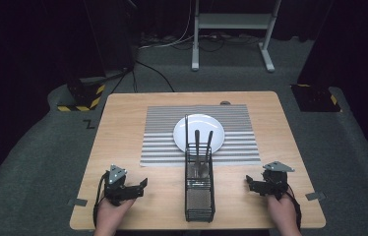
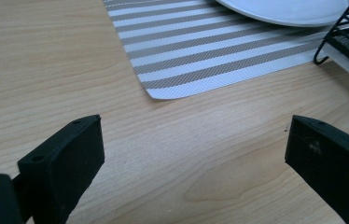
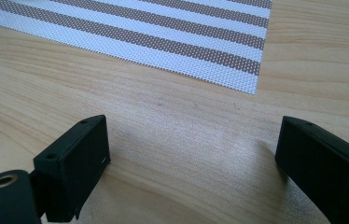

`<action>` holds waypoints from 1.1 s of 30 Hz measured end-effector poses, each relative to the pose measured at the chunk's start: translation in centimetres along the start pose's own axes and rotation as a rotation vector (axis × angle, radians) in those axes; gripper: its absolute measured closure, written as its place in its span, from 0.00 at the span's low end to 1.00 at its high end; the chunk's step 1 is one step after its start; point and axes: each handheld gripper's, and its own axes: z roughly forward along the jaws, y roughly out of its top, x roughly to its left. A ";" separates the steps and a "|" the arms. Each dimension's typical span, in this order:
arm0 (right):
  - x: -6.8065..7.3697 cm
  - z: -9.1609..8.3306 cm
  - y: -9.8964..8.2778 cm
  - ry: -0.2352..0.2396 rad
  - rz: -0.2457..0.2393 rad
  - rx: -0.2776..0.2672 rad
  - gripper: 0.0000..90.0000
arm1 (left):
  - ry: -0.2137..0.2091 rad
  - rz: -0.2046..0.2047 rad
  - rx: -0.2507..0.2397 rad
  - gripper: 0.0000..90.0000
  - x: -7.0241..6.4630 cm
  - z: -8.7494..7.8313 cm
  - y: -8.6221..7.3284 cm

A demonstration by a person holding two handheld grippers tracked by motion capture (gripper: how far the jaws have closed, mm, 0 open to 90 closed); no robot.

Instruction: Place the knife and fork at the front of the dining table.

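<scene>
A white plate [image 1: 191, 129] lies on a striped grey-and-white placemat [image 1: 160, 140] in the middle of the wooden table [image 1: 123, 118]. In front of it stands a black wire cutlery basket [image 1: 199, 195] holding utensils [image 1: 201, 147] with dark handles that lean over the plate. My left gripper [image 1: 141, 186] rests near the front left, open, with bare wood between its jaws; its view shows the placemat corner [image 2: 172, 88] and plate rim [image 2: 280, 11] ahead. My right gripper [image 1: 249, 183] rests at the front right, open and empty, facing the placemat's edge [image 3: 172, 42].
The basket's wire foot [image 2: 324, 53] shows at the right of the left gripper view. Beyond the table's far edge are a white metal stand [image 1: 231, 29], cables and yellow-black marked bases [image 1: 81, 98] on grey floor. Grey tape tabs [image 1: 77, 202] mark the table's front corners.
</scene>
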 end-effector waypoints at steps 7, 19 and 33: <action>0.0 0.0 0.0 0.002 -0.003 -0.003 0.11 | -0.078 0.000 -0.064 0.06 -0.8 -0.4 0.6; 0.0 -0.1 -0.1 0.007 -0.011 -0.001 0.11 | -0.153 0.015 -0.137 0.06 -3.0 -1.3 3.6; 0.0 -0.1 -0.1 0.012 -0.015 -0.001 0.11 | -0.177 0.087 -0.180 0.01 -6.5 -0.3 7.2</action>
